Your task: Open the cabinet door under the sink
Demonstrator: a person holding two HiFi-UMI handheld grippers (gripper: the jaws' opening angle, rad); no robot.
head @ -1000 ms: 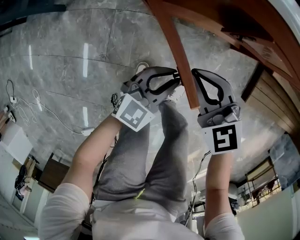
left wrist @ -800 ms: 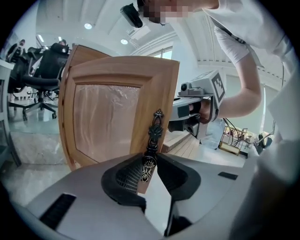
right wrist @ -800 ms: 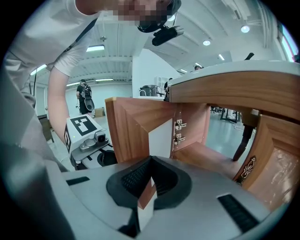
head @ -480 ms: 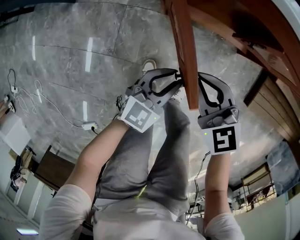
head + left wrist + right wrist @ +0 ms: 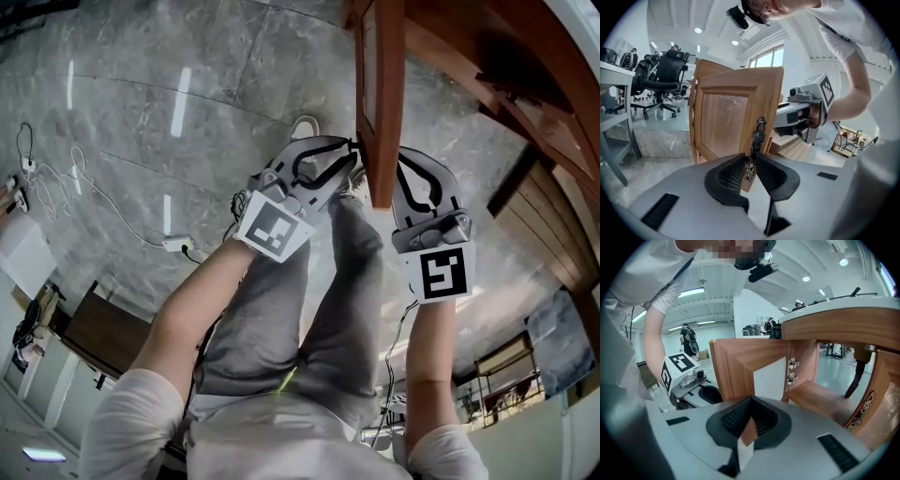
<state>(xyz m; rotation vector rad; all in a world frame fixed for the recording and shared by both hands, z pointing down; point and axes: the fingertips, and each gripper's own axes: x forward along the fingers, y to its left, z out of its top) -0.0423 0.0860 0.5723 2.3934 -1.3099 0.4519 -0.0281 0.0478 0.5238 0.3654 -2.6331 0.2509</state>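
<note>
The wooden cabinet door (image 5: 381, 94) stands swung out, edge-on in the head view, between my two grippers. My left gripper (image 5: 353, 157) is on its front side. In the left gripper view its jaws (image 5: 750, 163) have just been closing and now pinch the lower end of the ornate metal handle (image 5: 758, 136) on the door's panel (image 5: 724, 124). My right gripper (image 5: 397, 169) is on the door's inner side. In the right gripper view its pads (image 5: 733, 420) clamp the door's free edge (image 5: 748, 433), with the door's back (image 5: 736, 366) rising above.
Behind the door is the cabinet's inside with hinges (image 5: 793, 371) and a shelf board (image 5: 820, 397). A second door with an ornate handle (image 5: 865, 408) is at right, under the countertop (image 5: 843, 319). The person's grey-trousered legs (image 5: 309, 309) are below. A cable and plug strip (image 5: 178, 246) lie on the marble floor.
The door has swung further out: its edge went from slanted to nearly upright in the head view. Both grippers travelled with it, keeping their places on either side.
</note>
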